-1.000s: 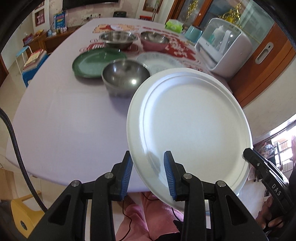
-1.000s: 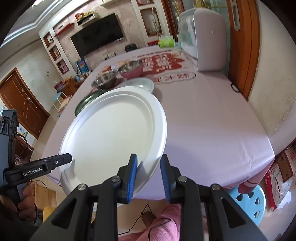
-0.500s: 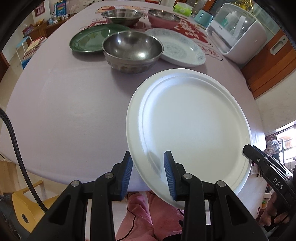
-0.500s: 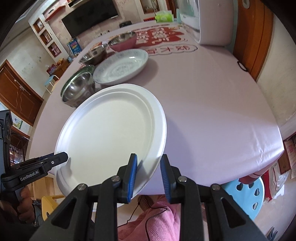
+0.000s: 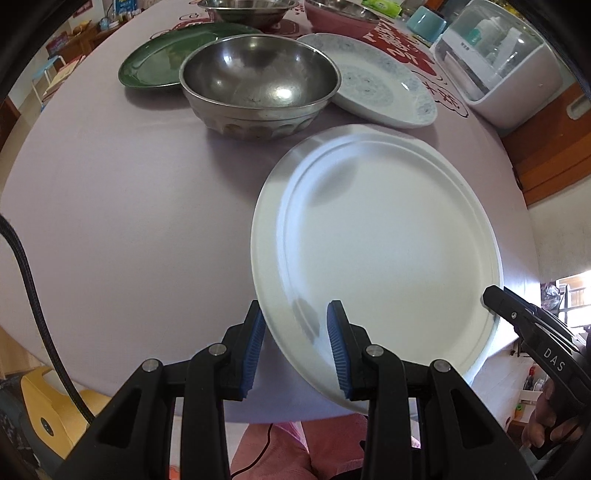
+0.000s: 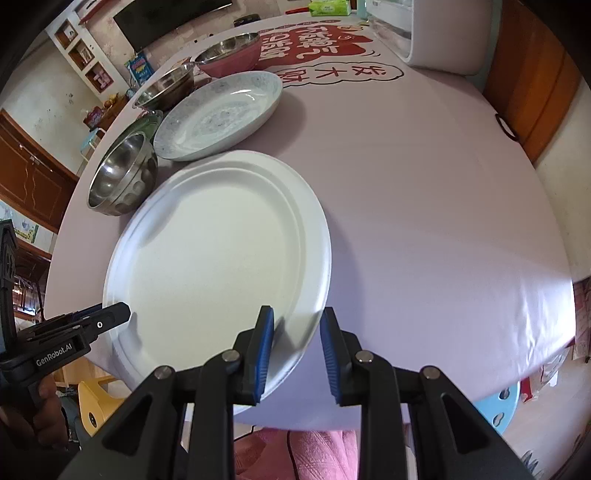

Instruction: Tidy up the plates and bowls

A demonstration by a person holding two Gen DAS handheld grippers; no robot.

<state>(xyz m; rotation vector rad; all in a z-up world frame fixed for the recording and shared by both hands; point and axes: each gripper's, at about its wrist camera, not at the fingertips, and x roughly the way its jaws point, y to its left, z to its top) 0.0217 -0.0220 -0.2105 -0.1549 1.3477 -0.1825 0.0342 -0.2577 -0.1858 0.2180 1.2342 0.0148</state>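
A big white plate (image 5: 384, 236) is held up by two tools over the near edge of the surface (image 5: 110, 206), which has a pale purple cloth on it. The left tool (image 5: 295, 347) has its blue pads close together on the plate's rim at about 7 o'clock in the left view. The right tool (image 6: 297, 349) has its pads close together on the rim at about 5 o'clock in the right view. So each tool is narrow and holds the white plate. The plate looks tilted, with its far edge lower, near the cloth. Just past it, at 11 o'clock in the left view, sits a shiny steel bowl (image 5: 258, 85). A pale plate with blue patterns (image 5: 384, 92) is just beside that bowl, at 1 o'clock, and their rims look like they touch. A green plate (image 5: 162, 62) lies behind the steel bowl at 10 o'clock. Far back there is another steel bowl (image 5: 247, 11) and a pink bowl (image 5: 343, 18). A white box with a clear lid (image 5: 506, 74) stands at 2 o'clock. A hand (image 5: 550, 424) grips the right tool's handle at the low right.
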